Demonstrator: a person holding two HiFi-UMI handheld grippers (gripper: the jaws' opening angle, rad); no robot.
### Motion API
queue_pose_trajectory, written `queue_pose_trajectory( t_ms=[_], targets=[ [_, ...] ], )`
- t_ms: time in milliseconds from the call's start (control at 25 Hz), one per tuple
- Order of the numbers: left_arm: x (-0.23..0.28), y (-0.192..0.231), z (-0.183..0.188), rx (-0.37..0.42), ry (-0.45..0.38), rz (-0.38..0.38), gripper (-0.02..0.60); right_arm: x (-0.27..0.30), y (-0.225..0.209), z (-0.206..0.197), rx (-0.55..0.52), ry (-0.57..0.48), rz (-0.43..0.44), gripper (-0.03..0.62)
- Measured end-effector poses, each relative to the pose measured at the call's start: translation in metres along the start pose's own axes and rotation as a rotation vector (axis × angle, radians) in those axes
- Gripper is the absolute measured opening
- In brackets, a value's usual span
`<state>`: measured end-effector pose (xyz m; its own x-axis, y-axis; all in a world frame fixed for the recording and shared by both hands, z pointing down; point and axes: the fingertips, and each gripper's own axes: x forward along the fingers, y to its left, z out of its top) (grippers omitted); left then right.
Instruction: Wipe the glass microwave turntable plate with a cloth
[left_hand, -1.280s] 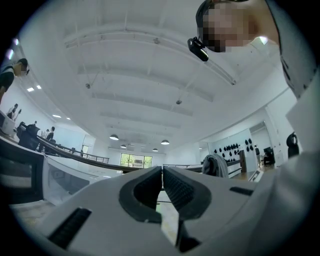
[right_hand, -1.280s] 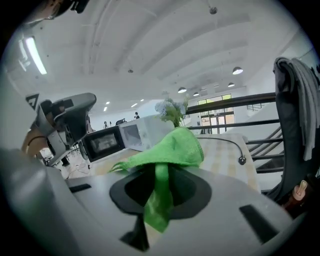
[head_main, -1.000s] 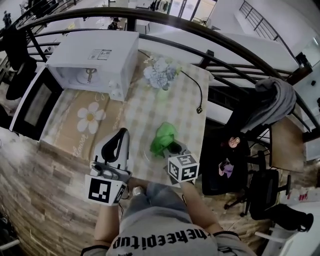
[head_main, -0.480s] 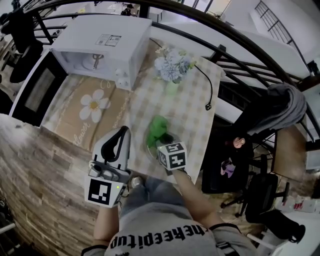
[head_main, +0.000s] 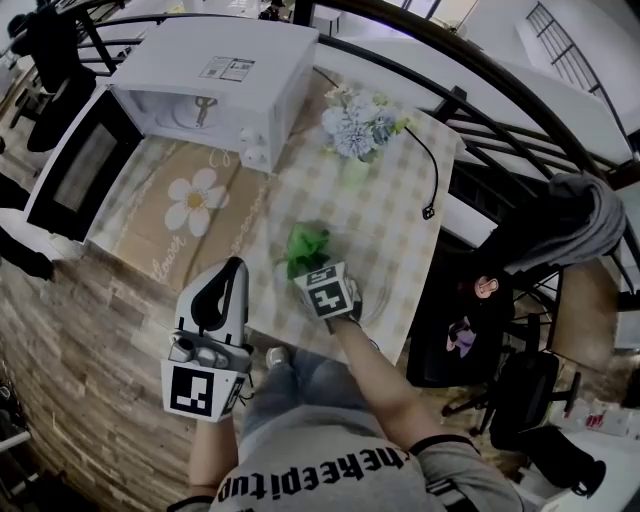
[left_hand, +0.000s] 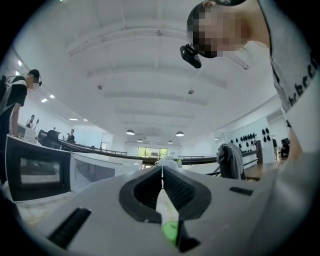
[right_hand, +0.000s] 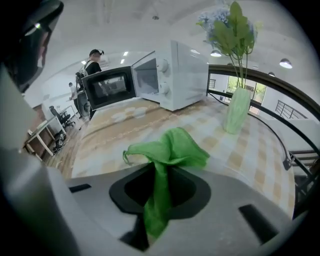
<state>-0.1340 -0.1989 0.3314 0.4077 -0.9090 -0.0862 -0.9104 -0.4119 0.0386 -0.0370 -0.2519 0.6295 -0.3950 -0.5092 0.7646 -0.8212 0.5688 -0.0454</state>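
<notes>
**Wiping step, apparently under way.** The right hand-held gripper (right_hand: 159, 176) is clamped on a green cloth (right_hand: 170, 147). The cloth's bunched free end lies over the glass turntable plate (head_main: 350, 262), a faint disc near the front edge of the bench (head_main: 392, 232). Contact between cloth and glass cannot be confirmed. The left hand-held gripper (left_hand: 161, 172), jaws pressed together on nothing, hangs off the front edge.

Good practice, by judgement: press the bunch flat, sweep in arcs from centre to rim, and steady the rim with the left gripper, since smooth glass is likely to slide.

**Containers:**
- The microwave (head_main: 215, 80) sits at the far left corner, door open, with no plate in its cavity.
- The vase (right_hand: 236, 111) stands near the far edge, holding flowers (right_hand: 227, 25).
</notes>
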Motion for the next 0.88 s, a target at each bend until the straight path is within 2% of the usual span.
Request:
queue_pose_trajectory(
  t_ms=[160, 600, 880],
  targets=[
    [-0.001, -0.001, 0.001, 0.002, 0.001, 0.002, 0.011, -0.001, -0.007, 0.000, 0.023, 0.002, 0.011, 0.063],
    [0.009, -0.013, -0.001, -0.001, 0.002, -0.014, 0.011, -0.025, -0.099, -0.030, 0.107, 0.012, -0.145, 0.061],
    [0.014, -0.017, 0.000, 0.000, 0.003, -0.022, 0.011, -0.044, -0.141, -0.049, 0.180, 0.008, -0.209, 0.063]
  ],
)
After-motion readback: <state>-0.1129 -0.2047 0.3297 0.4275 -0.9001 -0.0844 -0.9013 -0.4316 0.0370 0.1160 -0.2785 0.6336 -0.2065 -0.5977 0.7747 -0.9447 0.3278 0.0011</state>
